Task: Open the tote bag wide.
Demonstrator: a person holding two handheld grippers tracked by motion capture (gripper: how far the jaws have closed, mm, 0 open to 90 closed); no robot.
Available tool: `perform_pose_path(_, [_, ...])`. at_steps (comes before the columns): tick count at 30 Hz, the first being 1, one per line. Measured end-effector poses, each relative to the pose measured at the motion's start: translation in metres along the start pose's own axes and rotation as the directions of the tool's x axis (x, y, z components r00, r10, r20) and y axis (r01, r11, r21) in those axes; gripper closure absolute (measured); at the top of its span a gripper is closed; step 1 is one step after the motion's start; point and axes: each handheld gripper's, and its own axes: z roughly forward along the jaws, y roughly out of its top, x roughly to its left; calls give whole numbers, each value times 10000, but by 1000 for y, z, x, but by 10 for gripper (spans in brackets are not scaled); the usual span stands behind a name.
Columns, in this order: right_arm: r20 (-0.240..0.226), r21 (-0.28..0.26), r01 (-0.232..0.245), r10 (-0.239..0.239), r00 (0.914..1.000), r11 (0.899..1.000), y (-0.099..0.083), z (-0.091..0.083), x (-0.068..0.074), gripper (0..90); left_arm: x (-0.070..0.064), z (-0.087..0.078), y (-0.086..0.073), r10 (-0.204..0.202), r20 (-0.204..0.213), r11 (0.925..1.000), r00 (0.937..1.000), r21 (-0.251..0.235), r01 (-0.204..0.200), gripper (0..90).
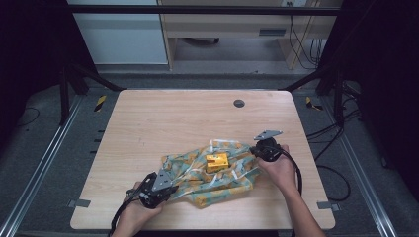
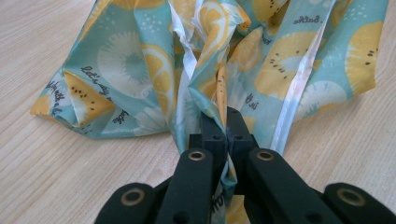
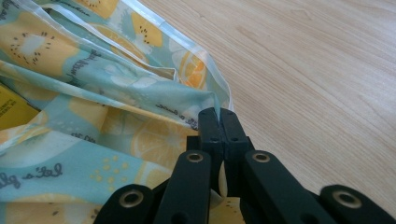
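A crumpled teal cloth with a yellow lemon print point(image 1: 212, 175) lies on the wooden table point(image 1: 163, 118), near its front. A small yellow box point(image 1: 217, 162) rests on top of the cloth's middle. My left gripper point(image 1: 165, 186) sits at the cloth's left end, and the left gripper view shows it point(image 2: 226, 122) shut on a bunched fold of the cloth point(image 2: 140, 70). My right gripper point(image 1: 258, 149) is at the cloth's right edge, and in the right gripper view it point(image 3: 220, 122) pinches the white-hemmed edge of the cloth point(image 3: 93, 93). A corner of the yellow box point(image 3: 11, 109) peeks out at left.
A round grey grommet point(image 1: 239, 103) is set in the table near the back edge. Bare wood spreads behind and to the left of the cloth. Black frame posts point(image 1: 64, 94) and cables point(image 1: 331, 133) stand around the table.
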Motion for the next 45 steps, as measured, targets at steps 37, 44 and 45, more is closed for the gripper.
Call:
perform_pose_path(37, [245,-1179,-261,292,9993,9927,4,-32,1,615,-2,-18,1,-52,89,9956,9999,-936,60,544])
perform_pose_path(44, [396,-2061,-172,259,9989,9784,14,-71,13,412,-1,-33,9,75,194,9914,9998,-1311,-49,360])
perform_pose_path(45, [396,-2061,-172,259,9989,9784,14,-71,13,412,0,-36,11,41,160,9904,9999,-1384,-18,360])
